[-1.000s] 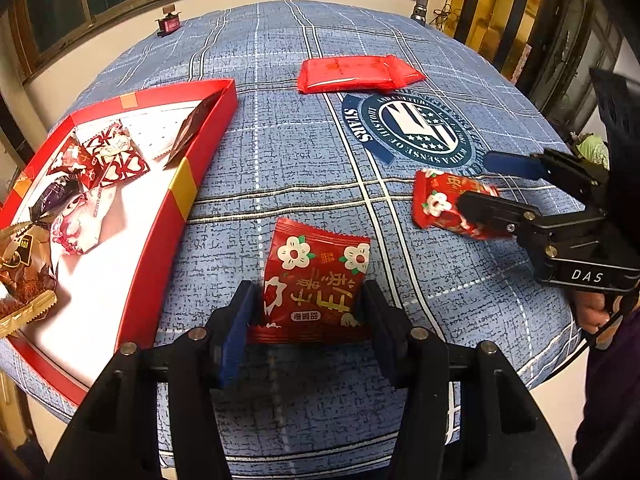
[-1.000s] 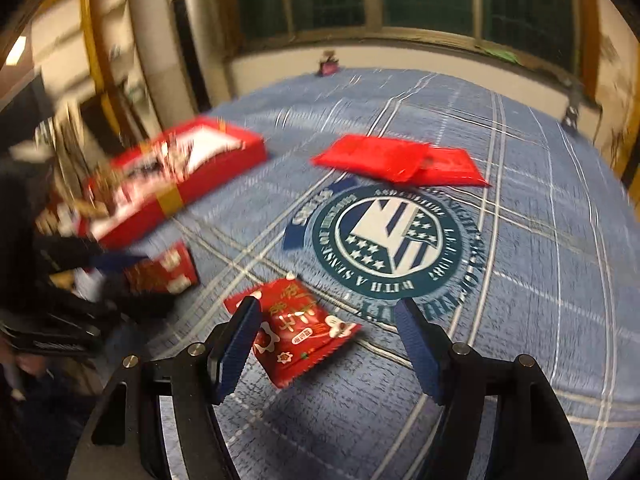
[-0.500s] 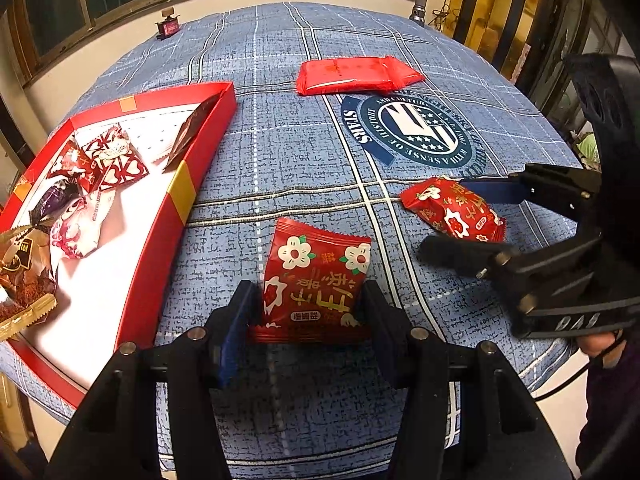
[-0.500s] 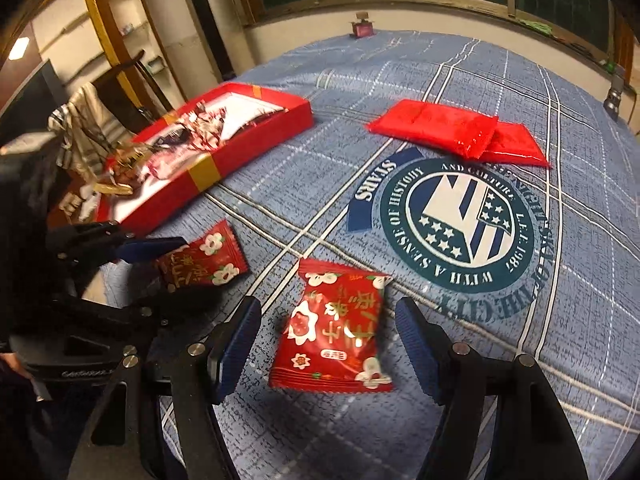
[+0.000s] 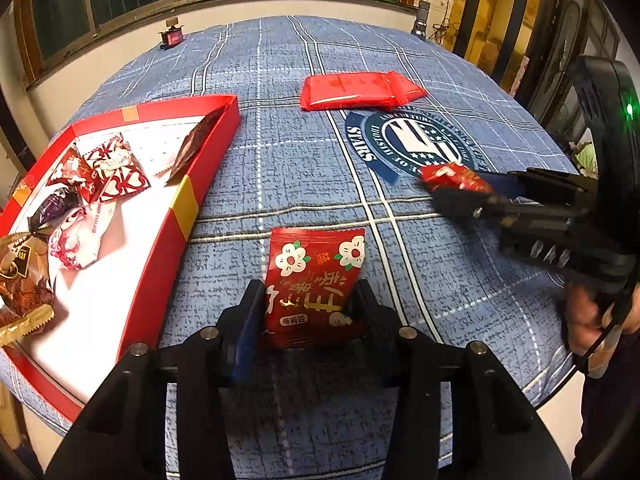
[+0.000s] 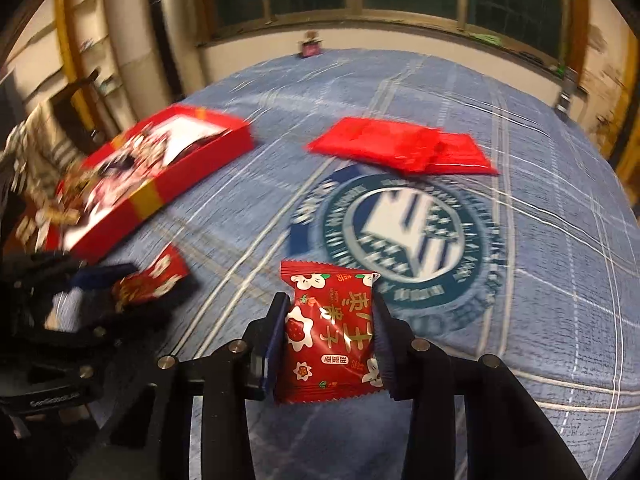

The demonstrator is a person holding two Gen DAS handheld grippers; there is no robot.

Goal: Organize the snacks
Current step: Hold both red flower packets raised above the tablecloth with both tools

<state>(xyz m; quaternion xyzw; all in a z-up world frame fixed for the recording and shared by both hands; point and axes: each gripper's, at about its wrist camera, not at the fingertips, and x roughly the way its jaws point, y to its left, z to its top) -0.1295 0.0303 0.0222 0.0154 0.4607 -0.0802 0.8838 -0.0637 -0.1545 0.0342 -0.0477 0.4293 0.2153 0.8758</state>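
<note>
My left gripper (image 5: 310, 300) is shut on a red flowered snack packet (image 5: 316, 276) that is raised off the blue tablecloth. My right gripper (image 6: 330, 324) is shut on a second red flowered packet (image 6: 330, 336), held above the cloth. In the left wrist view the right gripper (image 5: 460, 190) shows at the right with its packet (image 5: 452, 176). In the right wrist view the left gripper (image 6: 120, 284) shows at the lower left with its packet (image 6: 152, 280). A red tray (image 5: 182, 216) with several wrapped sweets lies at the left.
Two flat red packs (image 5: 360, 90) lie beyond a round printed emblem (image 5: 420, 146) on the cloth. A small red object (image 5: 171, 36) stands at the table's far edge. The tray also shows in the right wrist view (image 6: 144, 196), blurred.
The right gripper has closed on its packet and lifted it. The left gripper, shut on its packet throughout, has lifted it slightly. The right wrist view is blurred by motion.
</note>
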